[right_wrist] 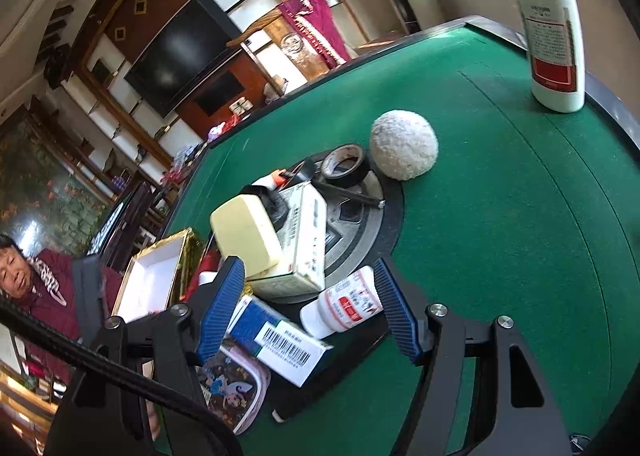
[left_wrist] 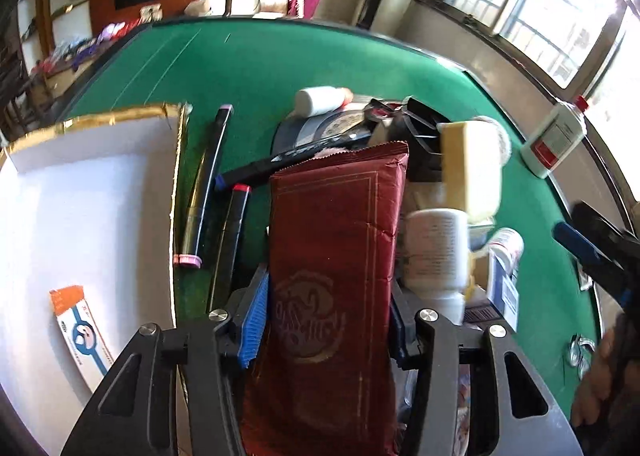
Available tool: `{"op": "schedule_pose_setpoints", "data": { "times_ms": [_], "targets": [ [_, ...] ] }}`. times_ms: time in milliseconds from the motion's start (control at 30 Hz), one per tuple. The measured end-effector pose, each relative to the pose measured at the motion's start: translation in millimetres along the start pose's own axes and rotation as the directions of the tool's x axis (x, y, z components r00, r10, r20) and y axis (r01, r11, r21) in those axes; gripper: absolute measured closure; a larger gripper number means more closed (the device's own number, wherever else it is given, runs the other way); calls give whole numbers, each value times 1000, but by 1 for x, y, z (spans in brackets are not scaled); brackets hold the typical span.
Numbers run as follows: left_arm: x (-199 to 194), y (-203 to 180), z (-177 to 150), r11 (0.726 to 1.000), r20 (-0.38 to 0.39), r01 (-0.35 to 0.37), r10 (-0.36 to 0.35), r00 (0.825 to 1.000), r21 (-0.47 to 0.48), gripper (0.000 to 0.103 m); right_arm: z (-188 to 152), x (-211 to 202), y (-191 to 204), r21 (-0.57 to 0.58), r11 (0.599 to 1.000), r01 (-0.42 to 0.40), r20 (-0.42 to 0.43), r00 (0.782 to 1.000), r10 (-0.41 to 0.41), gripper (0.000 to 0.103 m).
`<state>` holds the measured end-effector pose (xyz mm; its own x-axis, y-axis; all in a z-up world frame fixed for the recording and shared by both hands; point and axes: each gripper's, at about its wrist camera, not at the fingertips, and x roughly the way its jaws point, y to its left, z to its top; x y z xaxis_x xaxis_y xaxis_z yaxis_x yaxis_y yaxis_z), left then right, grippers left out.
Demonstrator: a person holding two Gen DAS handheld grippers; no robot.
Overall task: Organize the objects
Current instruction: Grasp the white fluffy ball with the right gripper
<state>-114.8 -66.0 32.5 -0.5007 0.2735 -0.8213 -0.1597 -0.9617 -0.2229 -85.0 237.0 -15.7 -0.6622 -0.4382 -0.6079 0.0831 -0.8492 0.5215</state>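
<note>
My left gripper point(left_wrist: 326, 326) is shut on a dark red foil packet point(left_wrist: 332, 223) with gold print, which stands up between the blue pads. A white box with a gold rim point(left_wrist: 80, 195) lies just left of it, and an orange, white and blue carton point(left_wrist: 80, 324) rests inside. My right gripper point(right_wrist: 310, 310) stands open over a pile on the green table point(right_wrist: 500, 215). A small white bottle with a red label point(right_wrist: 344, 304) and a blue and white carton point(right_wrist: 280, 340) lie below its pads. A pale yellow block point(right_wrist: 244, 236) tops the pile.
A white fluffy ball point(right_wrist: 404, 143) and a roll of black tape point(right_wrist: 344, 165) lie behind the pile. A tall white bottle with a red cap point(right_wrist: 554, 35) stands near the far table edge. Long dark markers point(left_wrist: 208, 183) lie beside the white box. A person in a dark red jacket point(right_wrist: 52, 288) sits at the left.
</note>
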Motion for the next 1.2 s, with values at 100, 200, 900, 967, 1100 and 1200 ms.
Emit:
{"op": "schedule_pose_setpoints", "data": {
  "times_ms": [100, 200, 900, 967, 1100, 1200],
  "targets": [
    [0, -2, -1, 1000, -2, 8, -8, 1000, 19, 59, 3, 4, -6, 10, 999, 41, -2, 999, -41, 36],
    [-3, 1, -2, 999, 4, 48, -48, 999, 10, 59, 10, 1, -14, 17, 995, 101, 32, 994, -102, 36],
    [0, 5, 3, 995, -6, 95, -95, 995, -3, 59, 93, 105, -32, -72, 934, 349, -60, 934, -353, 27],
    [0, 5, 3, 995, -7, 97, -97, 995, -5, 59, 86, 104, -34, -59, 949, 309, -60, 948, -312, 44],
    [-2, 6, 1, 995, -4, 98, -98, 995, -4, 59, 70, 84, -25, -46, 957, 288, -29, 957, -289, 47],
    [-2, 5, 0, 995, 1, 100, -100, 995, 6, 59, 54, 59, -13, -43, 970, 241, 7, 971, -241, 47]
  ]
}}
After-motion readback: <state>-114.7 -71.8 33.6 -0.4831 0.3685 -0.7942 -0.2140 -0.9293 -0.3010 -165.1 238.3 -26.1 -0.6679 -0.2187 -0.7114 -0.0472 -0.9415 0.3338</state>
